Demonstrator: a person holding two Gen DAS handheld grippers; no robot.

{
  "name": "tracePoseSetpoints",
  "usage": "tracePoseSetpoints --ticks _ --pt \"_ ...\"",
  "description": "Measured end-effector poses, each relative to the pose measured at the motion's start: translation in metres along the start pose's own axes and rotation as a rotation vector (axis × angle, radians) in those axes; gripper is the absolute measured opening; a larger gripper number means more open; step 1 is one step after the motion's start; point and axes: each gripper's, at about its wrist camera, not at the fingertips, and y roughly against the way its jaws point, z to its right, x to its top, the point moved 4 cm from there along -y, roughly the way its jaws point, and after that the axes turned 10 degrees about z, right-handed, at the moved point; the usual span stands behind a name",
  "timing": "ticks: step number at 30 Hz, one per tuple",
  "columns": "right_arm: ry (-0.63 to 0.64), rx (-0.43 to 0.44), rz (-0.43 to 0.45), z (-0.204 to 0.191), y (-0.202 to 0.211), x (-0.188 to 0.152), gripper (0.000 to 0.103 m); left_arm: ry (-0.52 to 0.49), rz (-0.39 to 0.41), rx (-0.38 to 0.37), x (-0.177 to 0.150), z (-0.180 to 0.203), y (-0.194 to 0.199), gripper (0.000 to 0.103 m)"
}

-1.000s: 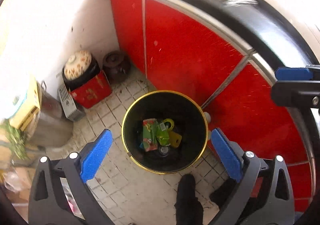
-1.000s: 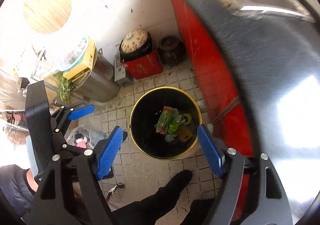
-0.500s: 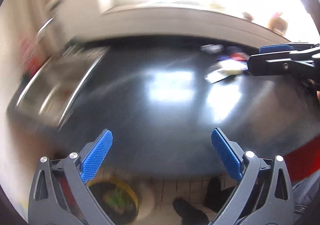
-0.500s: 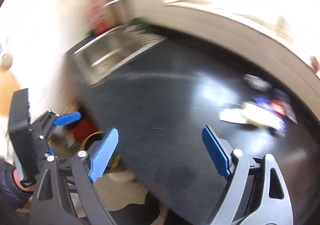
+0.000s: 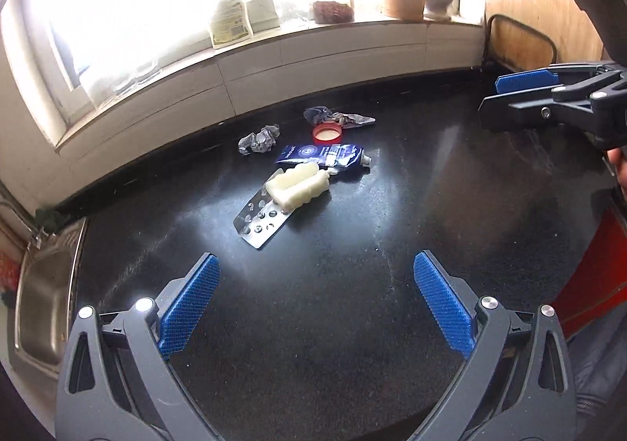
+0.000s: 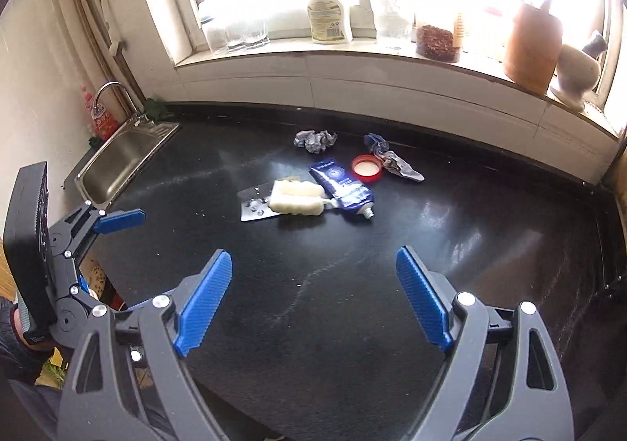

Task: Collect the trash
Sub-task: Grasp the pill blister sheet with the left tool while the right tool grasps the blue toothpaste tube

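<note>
A small heap of trash lies on the black counter near the back wall: a white foam piece on a silver blister pack, a blue tube, a red lid, a crumpled grey paper ball and a crumpled wrapper. The right wrist view shows the same foam piece, tube and lid. My left gripper is open and empty, well short of the heap. My right gripper is also open and empty, beside the left one.
A steel sink with a tap is set into the counter's left end. The windowsill behind carries a bottle, glasses, jars and a clay pot. Red cabinet fronts drop below the counter's near edge on the right.
Both grippers have swung up from the black bin on the floor to the counter. The views now face the trash heap instead of the bin. Both jaws have stayed open.
</note>
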Motion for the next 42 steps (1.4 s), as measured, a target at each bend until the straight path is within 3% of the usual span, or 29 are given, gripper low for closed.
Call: tracePoseSetpoints --ticks 4,14,18,23,29,33,35,42 --pt "0.027 0.04 -0.01 0.008 -0.008 0.003 0.083 -0.014 0.005 -0.029 0.01 0.0 -0.008 0.096" --pt "0.054 0.062 -0.032 0.027 -0.04 0.013 0.083 -0.096 -0.036 0.013 0.014 -0.03 -0.054 0.096" --pt "0.06 0.065 -0.07 0.033 -0.071 0.02 0.083 -0.122 -0.052 0.013 0.017 -0.055 -0.081 0.096" --pt "0.064 0.07 -0.128 0.041 -0.118 0.025 0.082 -0.127 -0.092 -0.053 0.013 -0.08 -0.125 0.096" --pt "0.075 0.074 -0.24 0.051 -0.195 0.02 0.073 -0.158 -0.17 -0.167 -0.002 -0.094 -0.184 0.07" --pt "0.142 0.091 -0.293 0.048 -0.238 0.017 0.071 -0.169 -0.206 -0.235 -0.015 -0.098 -0.213 0.06" --pt "0.188 0.101 -0.326 0.046 -0.258 0.017 0.07 -0.147 -0.202 -0.273 -0.015 -0.1 -0.219 0.059" --pt "0.212 0.145 -0.394 0.051 -0.288 0.019 0.067 -0.137 -0.177 -0.362 -0.006 -0.086 -0.219 0.027"
